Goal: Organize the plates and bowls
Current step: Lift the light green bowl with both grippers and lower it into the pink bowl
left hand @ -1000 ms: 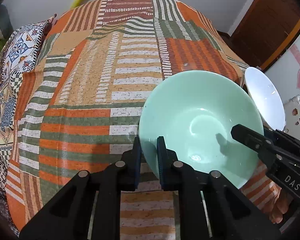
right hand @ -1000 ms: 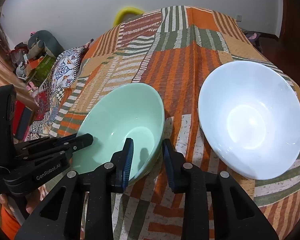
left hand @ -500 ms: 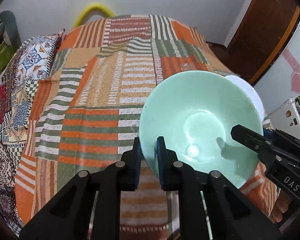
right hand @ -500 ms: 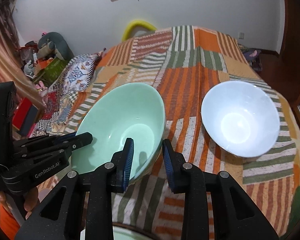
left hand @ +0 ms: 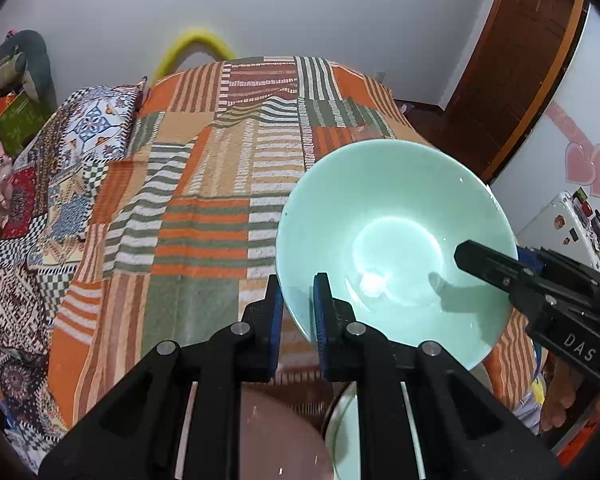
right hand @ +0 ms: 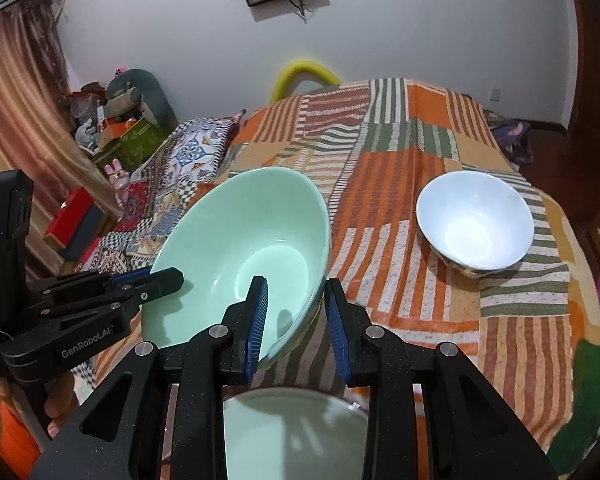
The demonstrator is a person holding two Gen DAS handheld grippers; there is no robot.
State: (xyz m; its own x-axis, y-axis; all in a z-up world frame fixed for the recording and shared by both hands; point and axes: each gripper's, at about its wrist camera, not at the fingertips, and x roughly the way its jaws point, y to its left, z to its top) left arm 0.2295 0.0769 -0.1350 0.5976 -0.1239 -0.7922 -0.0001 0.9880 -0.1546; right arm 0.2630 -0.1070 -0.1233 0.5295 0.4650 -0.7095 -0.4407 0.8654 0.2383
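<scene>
A mint-green bowl hangs tilted in the air above a bed. My left gripper is shut on its near-left rim, one pad inside and one outside. My right gripper is shut on the rim at the opposite side. Each gripper also shows in the other's view: the right gripper reaches in from the right, and the left gripper comes in from the left. A white bowl sits upright on the bed, to the right of the green bowl and apart from it.
The bed wears an orange, green and white striped patchwork cover, with a patterned pillow at its left. Below the grippers lie a pale green dish and a brownish plate. Clutter and boxes stand by the left wall.
Both grippers have risen and drawn back with the green bowl between them. The bed and white bowl look smaller and farther. The dishes at the bottom edge have come into view.
</scene>
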